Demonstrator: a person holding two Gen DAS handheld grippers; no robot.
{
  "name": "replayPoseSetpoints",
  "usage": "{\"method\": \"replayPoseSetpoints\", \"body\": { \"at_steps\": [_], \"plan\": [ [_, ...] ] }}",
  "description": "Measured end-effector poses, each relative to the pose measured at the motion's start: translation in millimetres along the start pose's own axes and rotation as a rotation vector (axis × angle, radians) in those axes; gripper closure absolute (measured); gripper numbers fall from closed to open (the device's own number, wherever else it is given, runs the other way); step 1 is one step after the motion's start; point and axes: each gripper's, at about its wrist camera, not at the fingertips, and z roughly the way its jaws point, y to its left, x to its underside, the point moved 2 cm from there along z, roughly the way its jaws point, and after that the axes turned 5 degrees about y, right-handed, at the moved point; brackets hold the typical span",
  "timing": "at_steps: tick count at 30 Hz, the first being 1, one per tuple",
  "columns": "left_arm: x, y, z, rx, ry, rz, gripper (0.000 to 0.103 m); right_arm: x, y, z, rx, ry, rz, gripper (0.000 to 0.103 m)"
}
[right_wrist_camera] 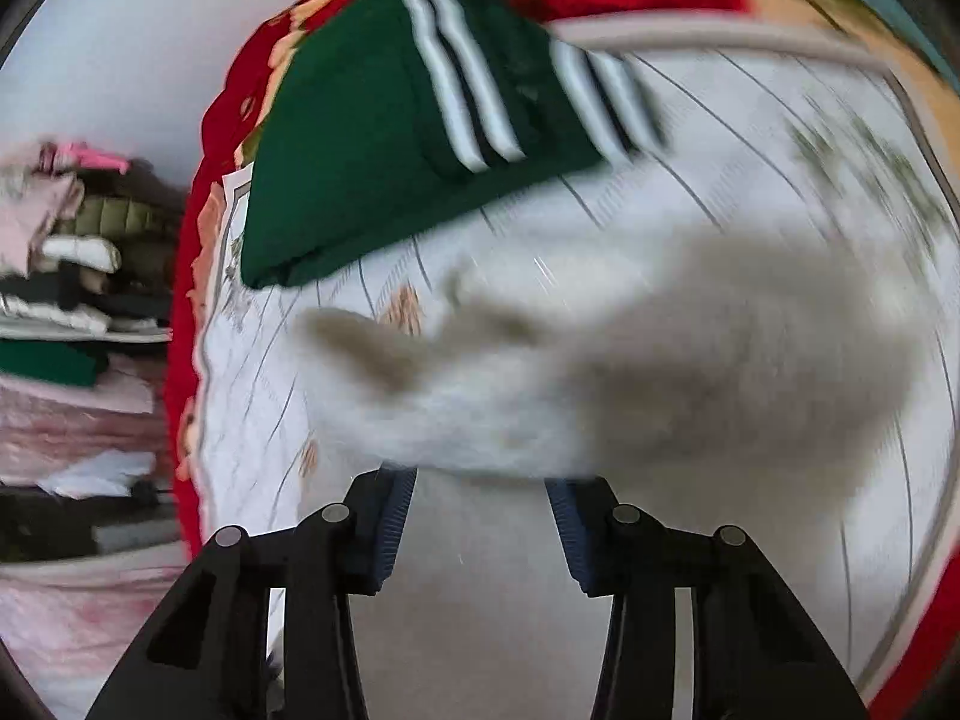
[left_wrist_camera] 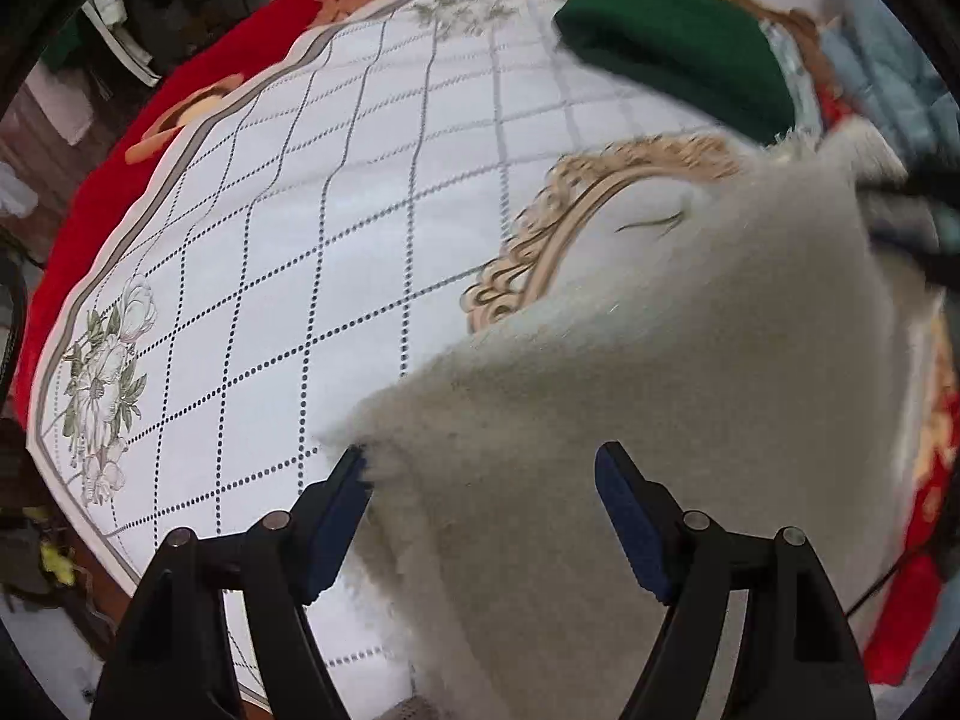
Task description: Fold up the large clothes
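Note:
A fluffy off-white garment [left_wrist_camera: 660, 360] lies on the white checked sheet [left_wrist_camera: 300, 210] and fills the lower right of the left wrist view. My left gripper [left_wrist_camera: 483, 456] points down over its near edge and is open; the left pad touches the fuzzy corner, and the right pad stands clear above the cloth. In the blurred right wrist view the same garment [right_wrist_camera: 690, 348] spreads just past my right gripper [right_wrist_camera: 480, 480]. Its jaws stand apart with the garment's edge across the tips, and no pad visibly presses on it.
A folded dark green garment [left_wrist_camera: 672, 42] with white stripes [right_wrist_camera: 372, 168] lies at the sheet's far side. A red flowered blanket [left_wrist_camera: 108, 192] frames the sheet [right_wrist_camera: 750, 138]. A stack of folded clothes [right_wrist_camera: 78, 252] stands beyond the bed. A dark blurred shape [left_wrist_camera: 906, 228] crosses the right edge.

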Motion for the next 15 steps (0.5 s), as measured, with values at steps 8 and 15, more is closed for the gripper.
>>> {"method": "replayPoseSetpoints", "body": {
  "at_steps": [8, 15],
  "plan": [
    [7.4, -1.1, 32.9, -0.089, 0.057, 0.018, 0.027, -44.4, 11.6, 57.5, 0.09, 0.18, -0.087, 0.05],
    [17.2, 3.7, -24.8, -0.036, -0.001, -0.114, 0.021, -7.8, -75.8, -79.8, 0.05, -0.035, -0.004, 0.024]
  ]
}}
